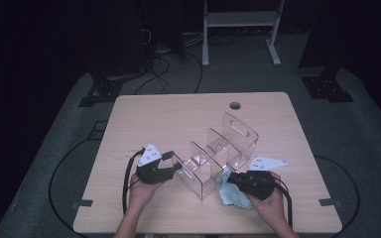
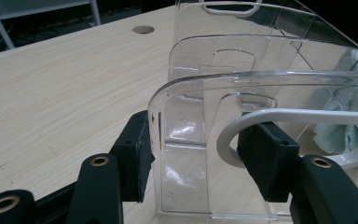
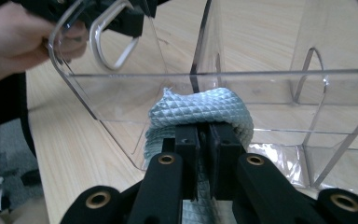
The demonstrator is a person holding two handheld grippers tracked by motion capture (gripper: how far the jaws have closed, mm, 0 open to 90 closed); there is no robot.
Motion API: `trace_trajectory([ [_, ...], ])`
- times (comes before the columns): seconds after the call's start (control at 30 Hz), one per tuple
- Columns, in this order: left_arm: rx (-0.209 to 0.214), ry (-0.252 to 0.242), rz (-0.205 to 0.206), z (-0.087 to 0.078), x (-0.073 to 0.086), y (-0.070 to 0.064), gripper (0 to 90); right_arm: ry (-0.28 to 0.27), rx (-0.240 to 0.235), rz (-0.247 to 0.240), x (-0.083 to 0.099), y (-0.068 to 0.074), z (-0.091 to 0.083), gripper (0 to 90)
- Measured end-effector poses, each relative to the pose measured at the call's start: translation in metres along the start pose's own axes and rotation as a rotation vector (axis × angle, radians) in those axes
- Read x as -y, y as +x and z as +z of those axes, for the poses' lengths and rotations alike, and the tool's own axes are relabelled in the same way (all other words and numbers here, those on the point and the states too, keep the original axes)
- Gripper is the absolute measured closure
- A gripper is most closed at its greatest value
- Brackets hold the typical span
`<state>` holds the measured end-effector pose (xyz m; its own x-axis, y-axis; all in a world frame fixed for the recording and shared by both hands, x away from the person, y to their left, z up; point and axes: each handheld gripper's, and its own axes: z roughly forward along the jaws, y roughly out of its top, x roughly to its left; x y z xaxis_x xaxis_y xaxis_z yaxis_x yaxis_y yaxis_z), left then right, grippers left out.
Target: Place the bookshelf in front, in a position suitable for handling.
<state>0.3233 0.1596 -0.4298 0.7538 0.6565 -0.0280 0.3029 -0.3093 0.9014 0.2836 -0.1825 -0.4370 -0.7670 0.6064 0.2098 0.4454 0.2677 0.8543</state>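
Note:
A clear acrylic organizer with several upright dividers stands on the wooden table. My left gripper is open at its near-left end. In the left gripper view my left gripper has its jaws wide apart on either side of the end panel's edge. My right gripper is shut on a pale blue quilted cloth. In the right gripper view my right gripper presses the bunched cloth against the organizer's clear side wall. The left gripper and its hand show beyond it.
A round cable hole sits near the table's far edge. Bare wood lies to the left and behind the organizer. On the floor beyond are a white frame, black stand bases and cables.

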Motion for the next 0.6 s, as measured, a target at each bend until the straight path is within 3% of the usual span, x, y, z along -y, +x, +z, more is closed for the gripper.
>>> trace_trajectory([
  [0.07, 0.011, 0.003, -0.006, -0.001, 0.0, 0.001, 46.1, 0.009, 0.007, -0.014, -0.001, 0.0, 0.0, 83.7],
  [0.13, 0.013, 0.001, -0.005, -0.002, 0.0, 0.002, 46.2, 0.006, 0.043, -0.013, -0.002, -0.003, -0.002, 83.7],
  [0.4, 0.011, -0.002, -0.009, -0.001, 0.001, 0.001, 46.2, -0.064, 0.191, 0.062, -0.006, -0.035, -0.028, 83.7],
  [0.53, 0.012, -0.004, -0.006, -0.001, 0.001, 0.001, 46.2, -0.051, 0.229, 0.06, -0.004, -0.042, -0.025, 83.7],
  [0.6, 0.011, -0.006, -0.007, -0.001, 0.001, 0.001, 46.2, -0.041, 0.226, 0.06, 0.0, -0.044, -0.019, 83.7],
])
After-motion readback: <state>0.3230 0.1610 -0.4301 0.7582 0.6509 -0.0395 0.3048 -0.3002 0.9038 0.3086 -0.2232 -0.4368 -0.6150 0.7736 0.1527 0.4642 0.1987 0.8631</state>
